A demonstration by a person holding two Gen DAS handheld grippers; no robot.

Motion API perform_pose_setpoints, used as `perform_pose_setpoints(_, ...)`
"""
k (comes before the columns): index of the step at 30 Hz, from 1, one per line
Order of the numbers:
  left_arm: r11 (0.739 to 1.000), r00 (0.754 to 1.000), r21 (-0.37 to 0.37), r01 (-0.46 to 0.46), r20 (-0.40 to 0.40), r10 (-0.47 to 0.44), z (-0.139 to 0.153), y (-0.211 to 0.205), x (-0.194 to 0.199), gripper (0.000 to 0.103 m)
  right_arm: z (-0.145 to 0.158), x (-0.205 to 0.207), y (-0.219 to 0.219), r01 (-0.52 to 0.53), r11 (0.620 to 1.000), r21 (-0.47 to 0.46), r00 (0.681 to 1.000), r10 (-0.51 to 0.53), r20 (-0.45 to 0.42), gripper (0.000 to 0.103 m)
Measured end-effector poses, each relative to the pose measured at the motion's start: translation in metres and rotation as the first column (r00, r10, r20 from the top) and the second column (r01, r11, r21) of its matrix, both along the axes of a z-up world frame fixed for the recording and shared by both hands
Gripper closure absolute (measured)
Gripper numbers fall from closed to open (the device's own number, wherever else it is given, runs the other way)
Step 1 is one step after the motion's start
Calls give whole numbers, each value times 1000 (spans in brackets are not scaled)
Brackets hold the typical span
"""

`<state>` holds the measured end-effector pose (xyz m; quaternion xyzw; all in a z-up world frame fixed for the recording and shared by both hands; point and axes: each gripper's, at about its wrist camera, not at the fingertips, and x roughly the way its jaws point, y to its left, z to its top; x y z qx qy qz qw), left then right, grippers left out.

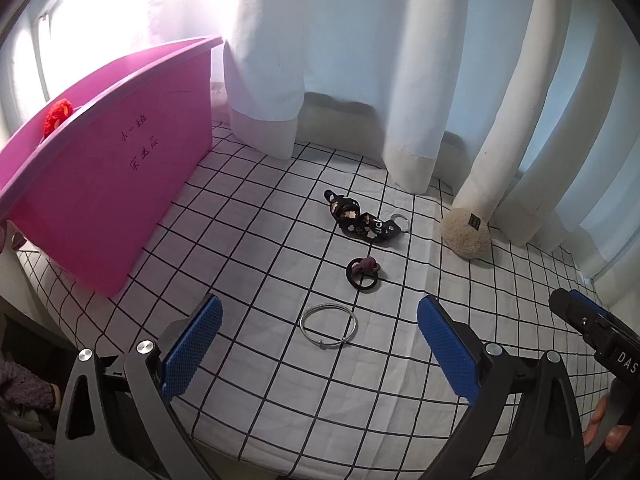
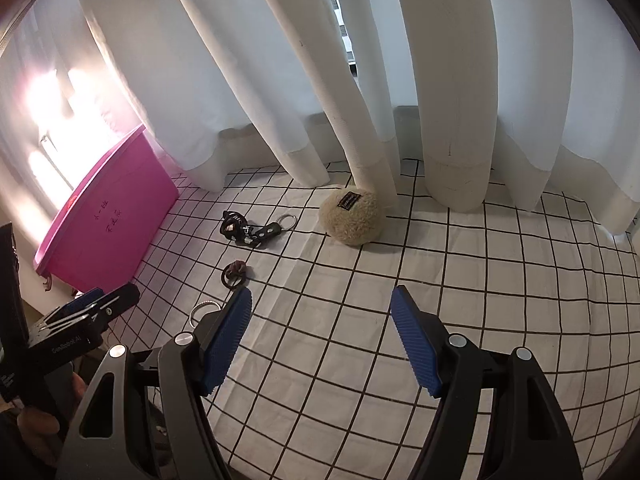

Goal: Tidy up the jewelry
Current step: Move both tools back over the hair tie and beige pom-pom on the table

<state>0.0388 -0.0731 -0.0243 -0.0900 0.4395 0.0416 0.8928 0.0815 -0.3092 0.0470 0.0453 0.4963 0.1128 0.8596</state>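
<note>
A silver bangle (image 1: 329,325) lies on the checked cloth just ahead of my open, empty left gripper (image 1: 318,326). Beyond it lie a black hair tie with a purple knot (image 1: 364,273) and a black patterned strap with a metal ring (image 1: 366,222). A pink bin (image 1: 108,168) stands at the left, something red (image 1: 57,114) showing over its rim. My right gripper (image 2: 322,320) is open and empty over bare cloth; its view shows the bangle (image 2: 204,310) partly hidden by its left finger, the hair tie (image 2: 234,274), the strap (image 2: 252,229) and the bin (image 2: 108,228).
A beige fluffy round pouch (image 1: 466,234) sits at the back right against white curtains (image 1: 420,80); it also shows in the right wrist view (image 2: 352,216). The checked cloth (image 2: 480,280) covers the surface. The right gripper's body (image 1: 592,332) shows at the left view's right edge.
</note>
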Motion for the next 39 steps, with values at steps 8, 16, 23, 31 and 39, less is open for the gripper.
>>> perform_pose_setpoints(8,1000,1000,17,-5,-28,6,-33,-14,35,7,-37,47,3,-28,999,-41,999,27,-23,34)
perform_pose_setpoints(16,999,997,39,-18,-72,21,-60,-28,63,7,-62,80,9,-65,994,-85,998,63,-24,34)
perform_pose_setpoints(23,998,995,55,-21,-98,26,-76,-32,78,7,-79,106,19,-82,986,-146,996,79,-29,34)
perform_pose_setpoints(31,999,992,48,-27,-121,32,-90,-32,90,7,-102,121,28,-97,974,-202,994,86,-61,34)
perform_pose_setpoints(39,997,989,66,-37,-140,46,-102,-34,95,7,-115,134,31,-92,974,-209,994,79,-72,34)
